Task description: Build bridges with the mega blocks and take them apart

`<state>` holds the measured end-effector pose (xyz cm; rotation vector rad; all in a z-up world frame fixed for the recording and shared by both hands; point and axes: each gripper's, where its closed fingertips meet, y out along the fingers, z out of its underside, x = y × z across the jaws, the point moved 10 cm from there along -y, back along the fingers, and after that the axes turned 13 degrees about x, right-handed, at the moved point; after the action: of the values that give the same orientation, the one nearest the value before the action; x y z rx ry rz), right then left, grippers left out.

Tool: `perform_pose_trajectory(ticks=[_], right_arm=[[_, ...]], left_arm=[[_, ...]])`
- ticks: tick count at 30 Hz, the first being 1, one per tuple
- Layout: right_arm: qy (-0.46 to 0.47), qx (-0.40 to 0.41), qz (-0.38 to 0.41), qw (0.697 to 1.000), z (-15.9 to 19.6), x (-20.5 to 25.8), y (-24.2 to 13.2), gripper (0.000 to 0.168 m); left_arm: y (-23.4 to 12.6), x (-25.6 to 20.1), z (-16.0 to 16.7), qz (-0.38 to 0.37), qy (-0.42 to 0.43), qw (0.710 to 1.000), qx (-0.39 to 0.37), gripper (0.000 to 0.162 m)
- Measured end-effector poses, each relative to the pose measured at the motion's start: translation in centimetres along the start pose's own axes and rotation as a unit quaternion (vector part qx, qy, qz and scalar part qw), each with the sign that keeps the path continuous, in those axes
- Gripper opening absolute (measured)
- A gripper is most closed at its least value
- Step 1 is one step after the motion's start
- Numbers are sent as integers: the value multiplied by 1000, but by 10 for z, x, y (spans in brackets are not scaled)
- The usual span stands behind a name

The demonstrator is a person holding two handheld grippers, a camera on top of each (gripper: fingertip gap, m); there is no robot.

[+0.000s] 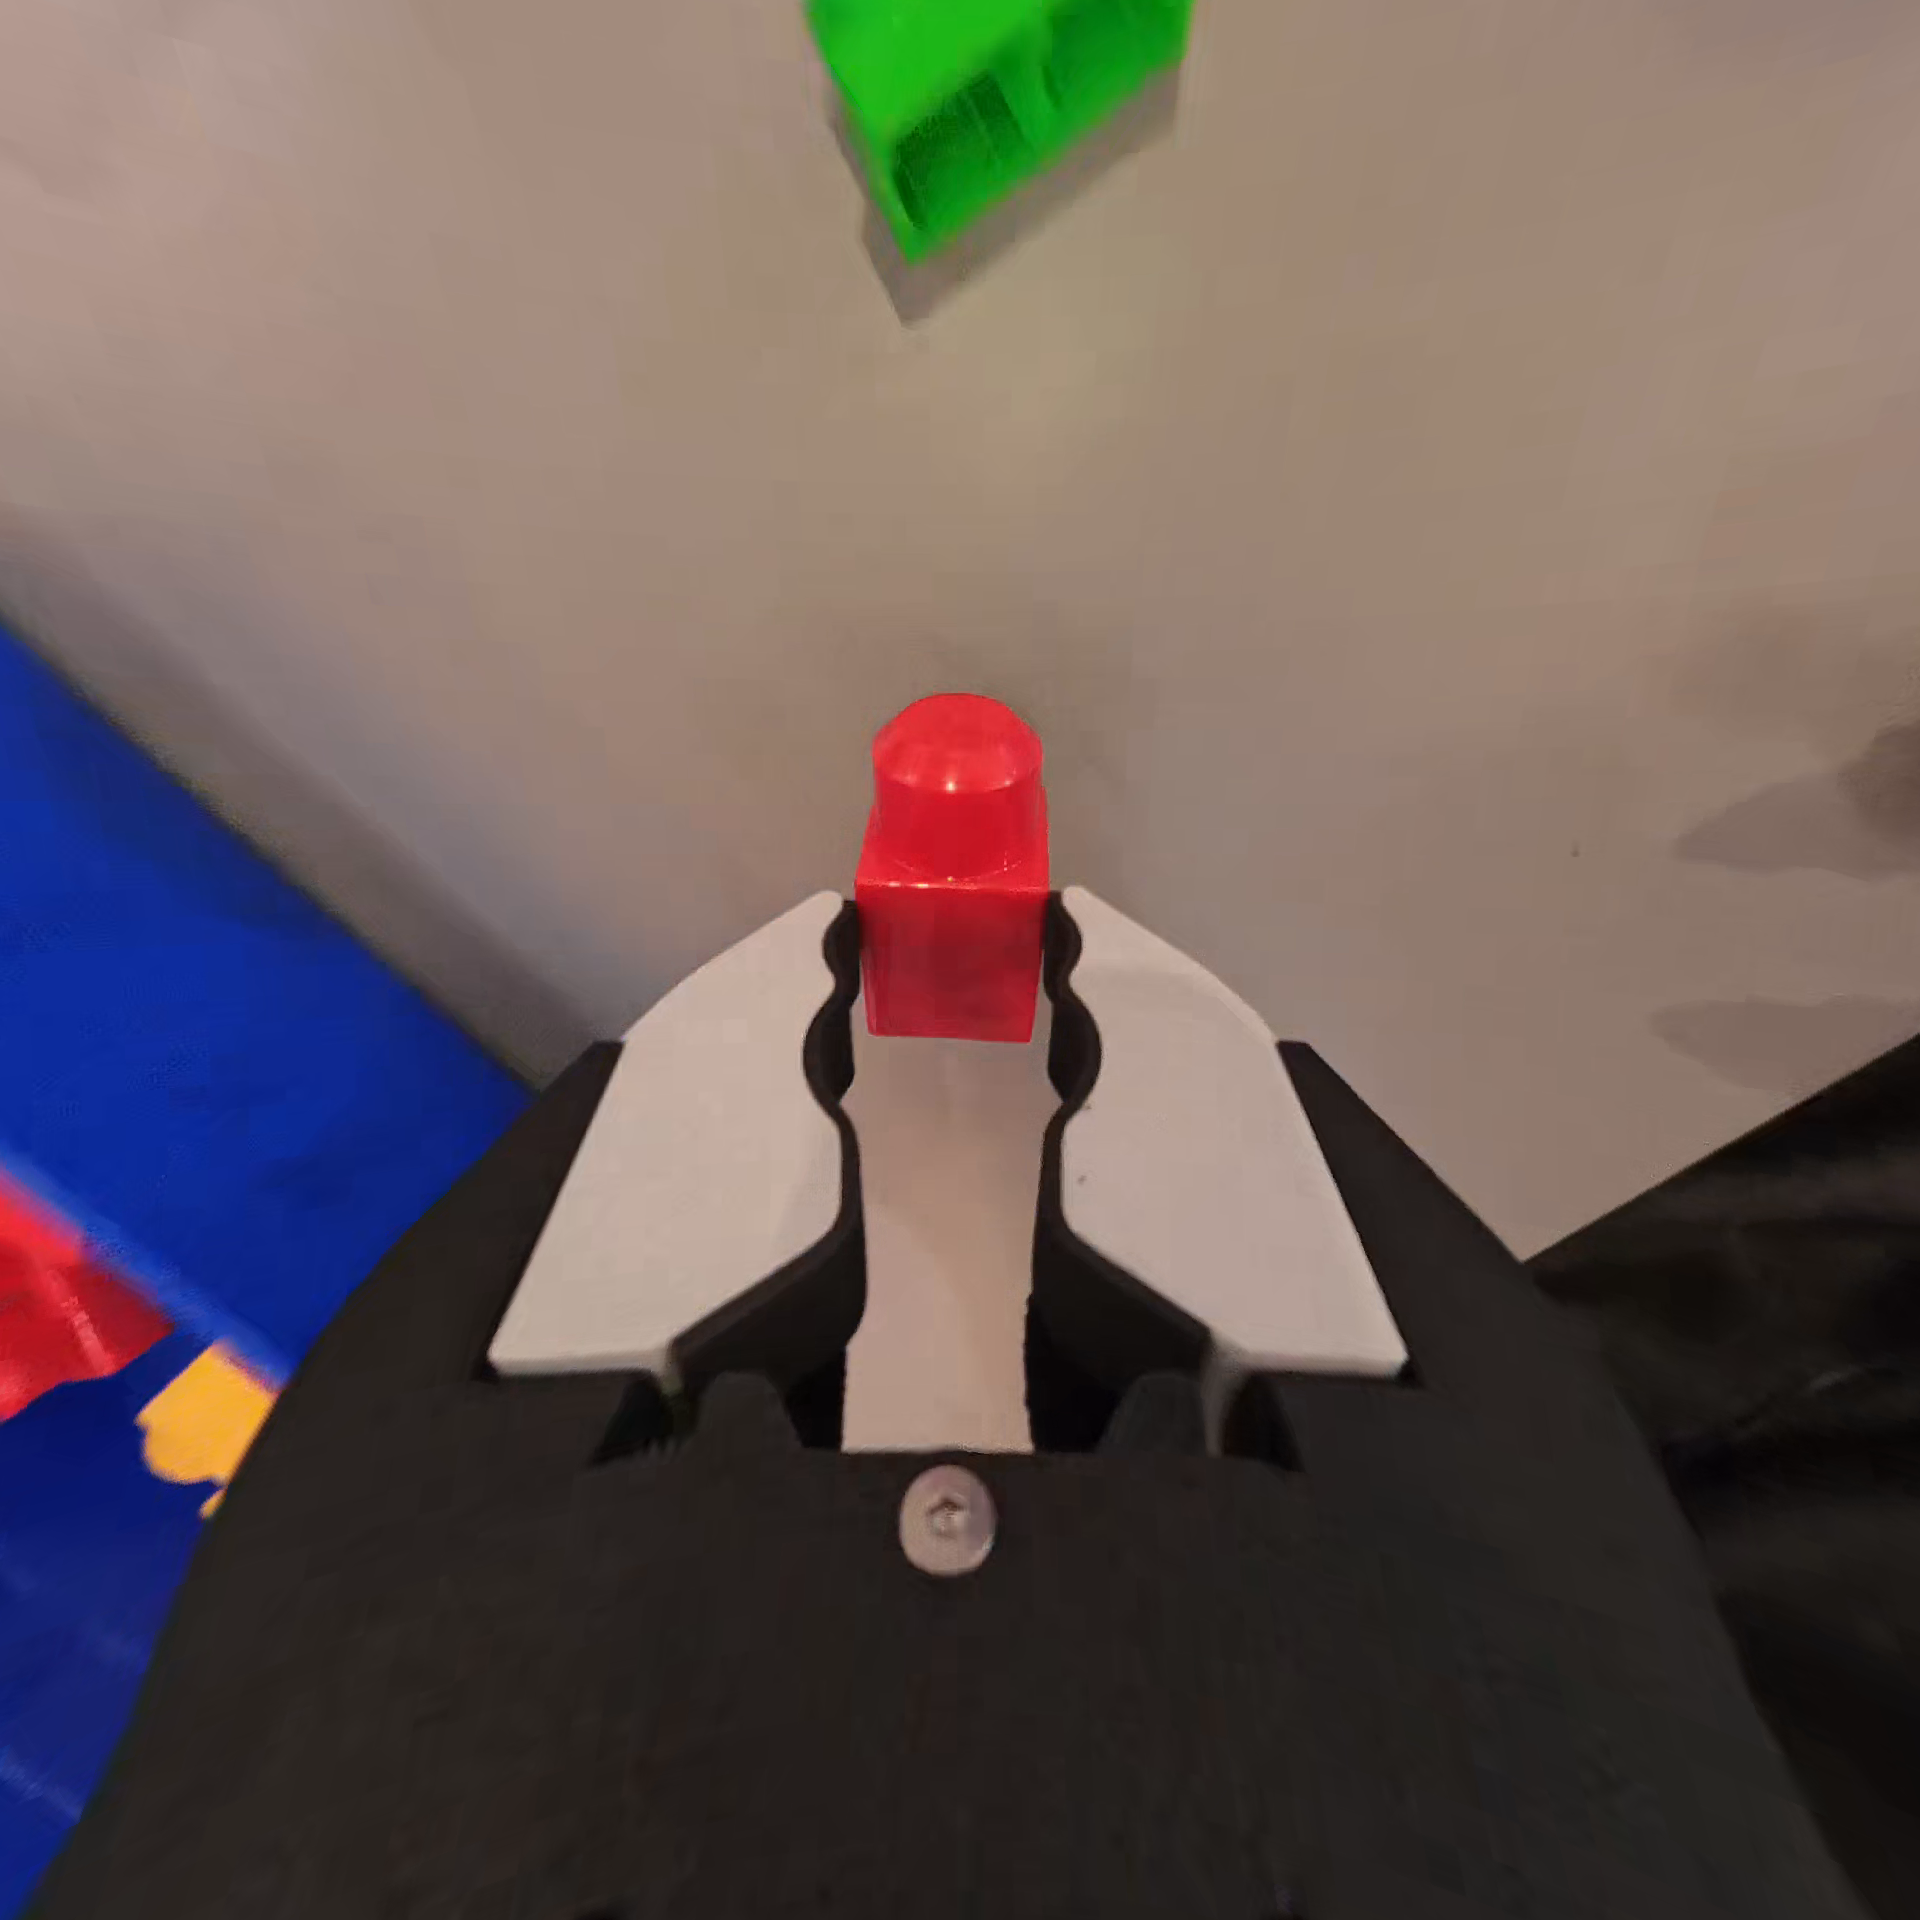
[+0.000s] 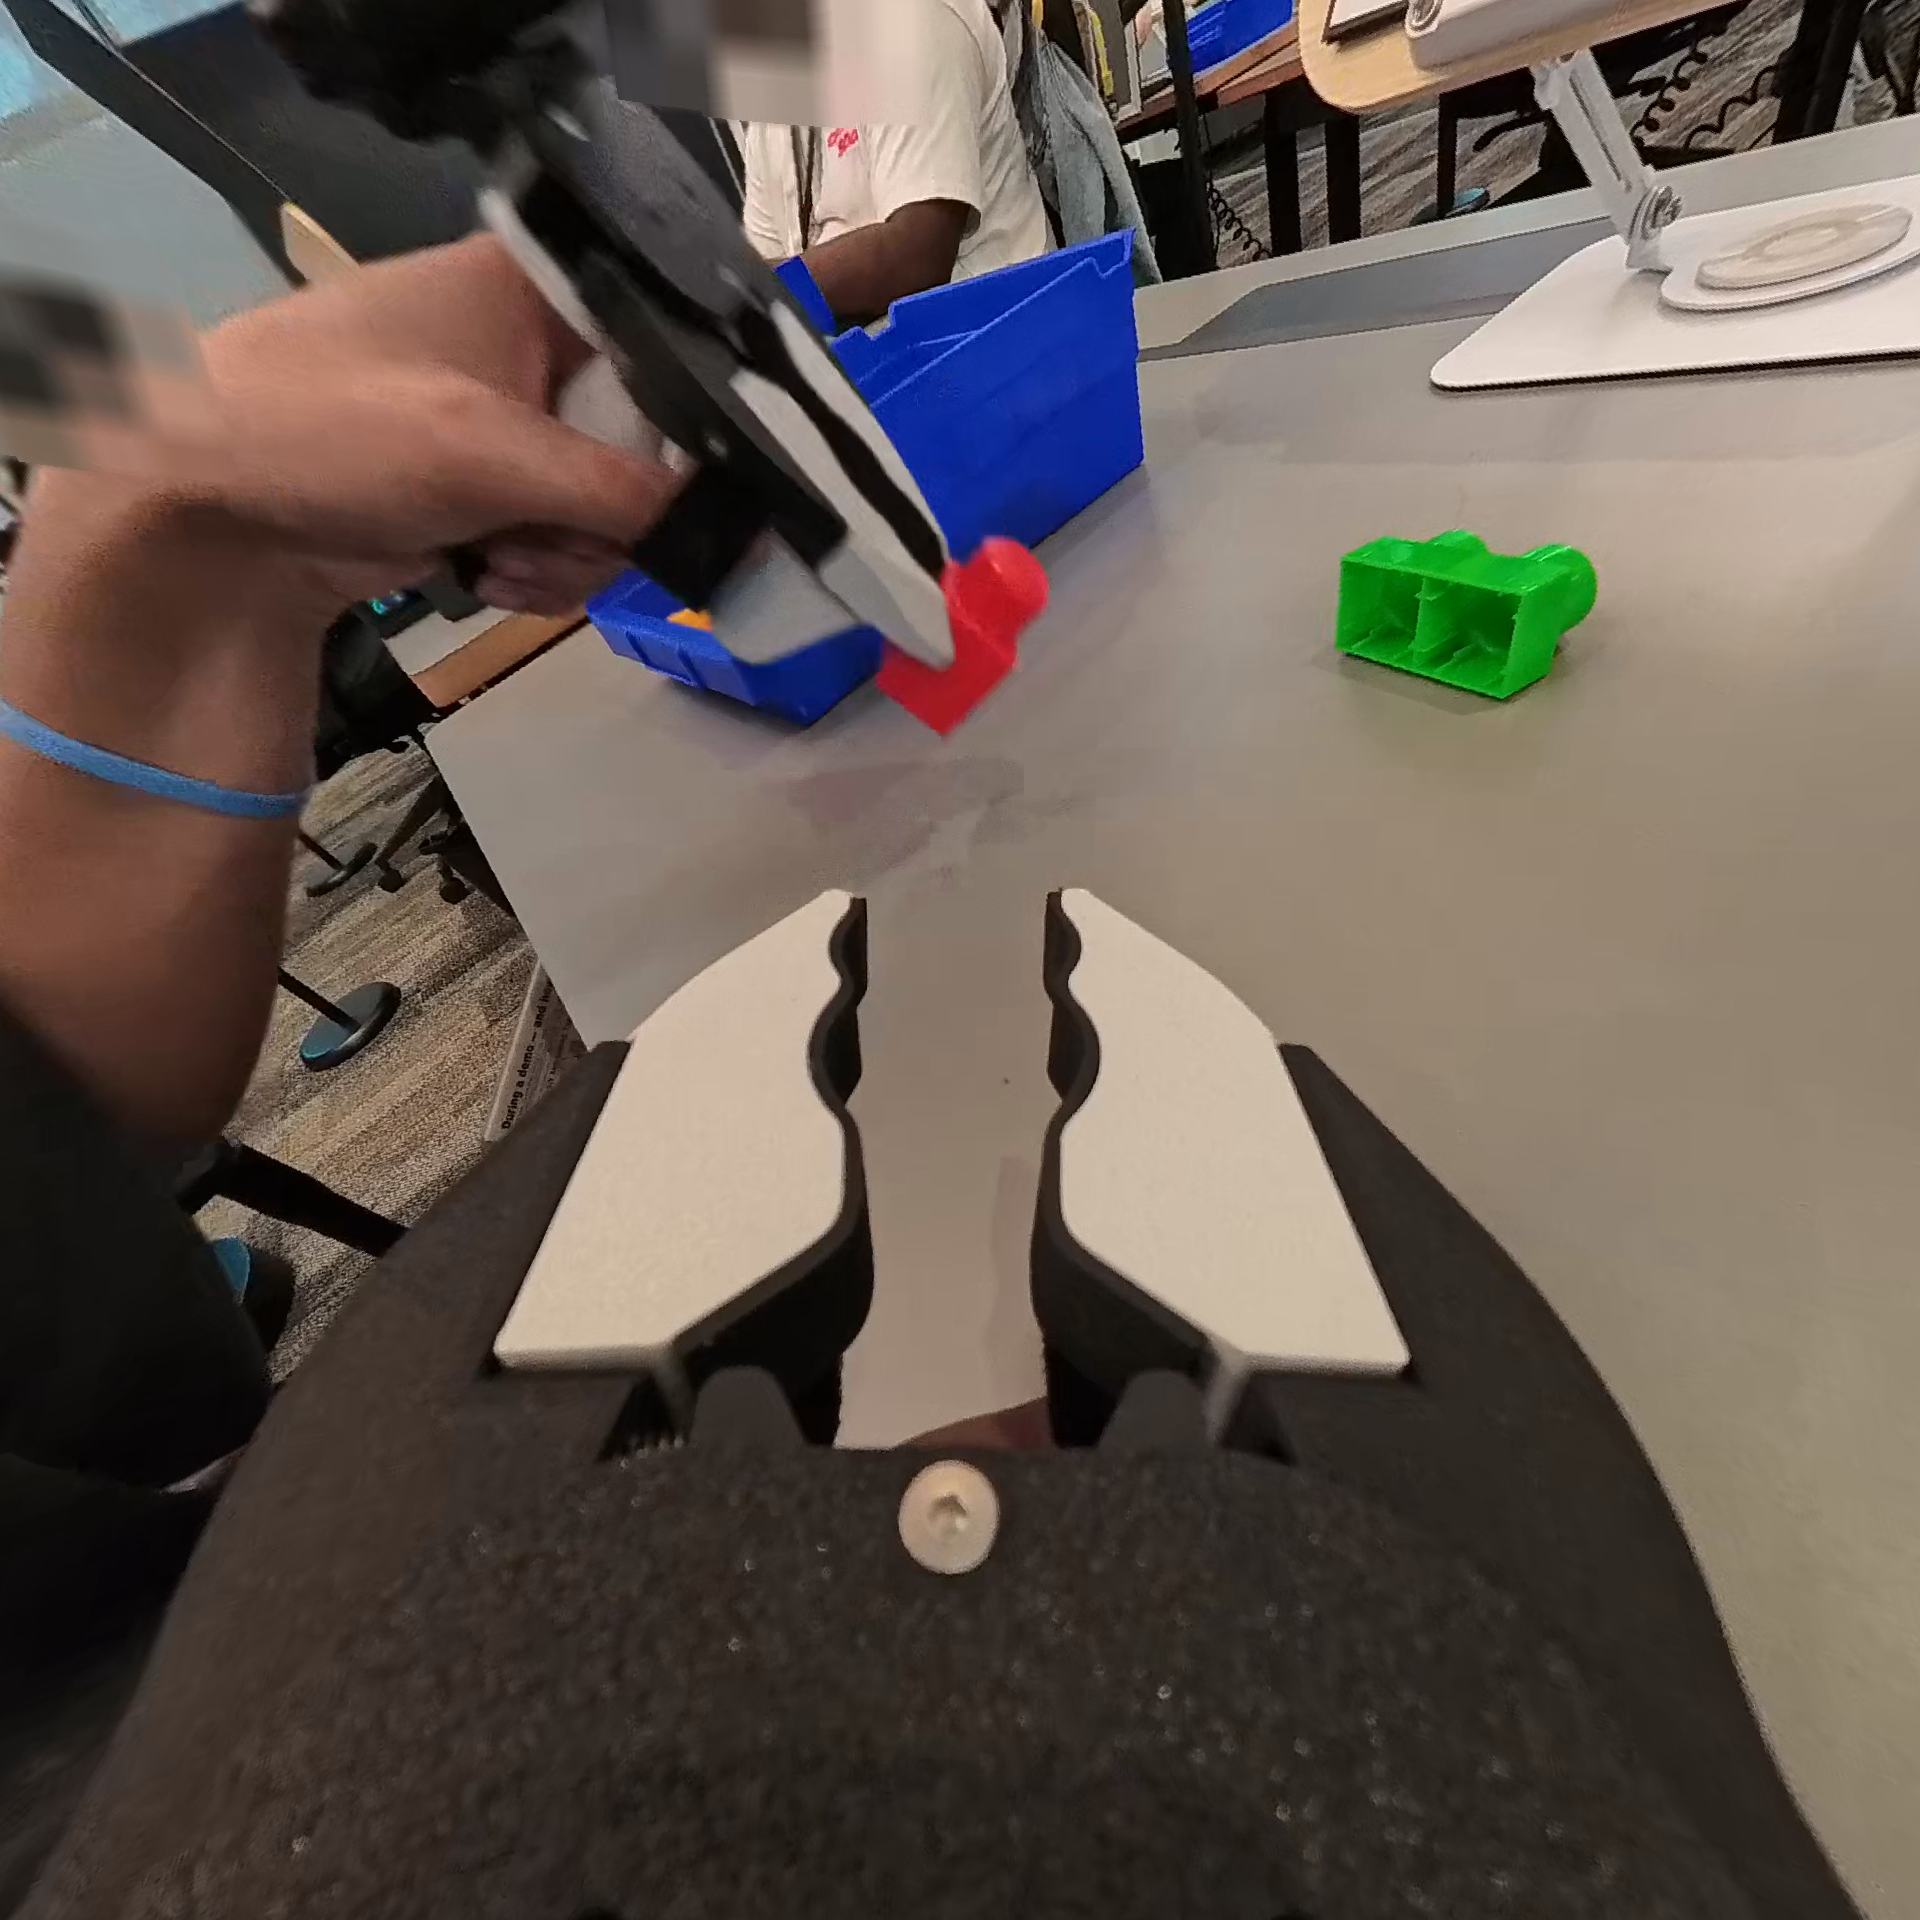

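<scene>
Left wrist view: glossy single-stud red block (image 1: 951, 935) pinched between fingers (image 1: 727, 1122).

**Left tongs clamping, right tongs gaping**

The left tongs (image 1: 951, 935) are pinching a red block (image 1: 951, 914) between their tips, angled downward, gripped by the person's left hand (image 2: 343, 468). The right tongs (image 2: 956, 914) are hovering level, fingers parted, holding nothing.

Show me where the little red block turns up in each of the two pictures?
Left wrist view: the red block sits at the centre, pinched between the left gripper fingers, stud pointing forward.
Right wrist view: left of centre, the same block is held above the grey table.
Shared landmark: the green block, lying on its side.
</scene>
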<state>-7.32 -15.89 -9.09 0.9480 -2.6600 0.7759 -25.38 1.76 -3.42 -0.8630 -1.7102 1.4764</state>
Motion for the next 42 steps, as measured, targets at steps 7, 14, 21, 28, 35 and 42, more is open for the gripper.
perform_pose_trajectory(ticks=[7, 14, 21, 28, 35, 42], right_arm=[[-4, 0, -1, 1000, -1, 2, -1, 32], [-1, 5, -4, 1000, 1, 1, 1, 32], [-5, 11, -5, 1000, 2, 2, 2, 32], [18, 0, -12, 1000, 2, -5, -2, 32], [26, 3, -20, 999, 1, -8, 1, 32], [26, 9, -23, 999, 1, -8, 3, 32]], left_arm=[[44, -2, -33, 20, 18, 995, 97, 34], [45, -4, -39, 33, 27, 994, 100, 34], [20, -7, -9, 27, -4, 999, -32, 68], [-32, 1, 135, -57, -150, 939, -304, 69], [-7, 19, 217, -36, -253, 927, -275, 72], [-13, 61, 195, -78, -193, 954, -215, 73]])
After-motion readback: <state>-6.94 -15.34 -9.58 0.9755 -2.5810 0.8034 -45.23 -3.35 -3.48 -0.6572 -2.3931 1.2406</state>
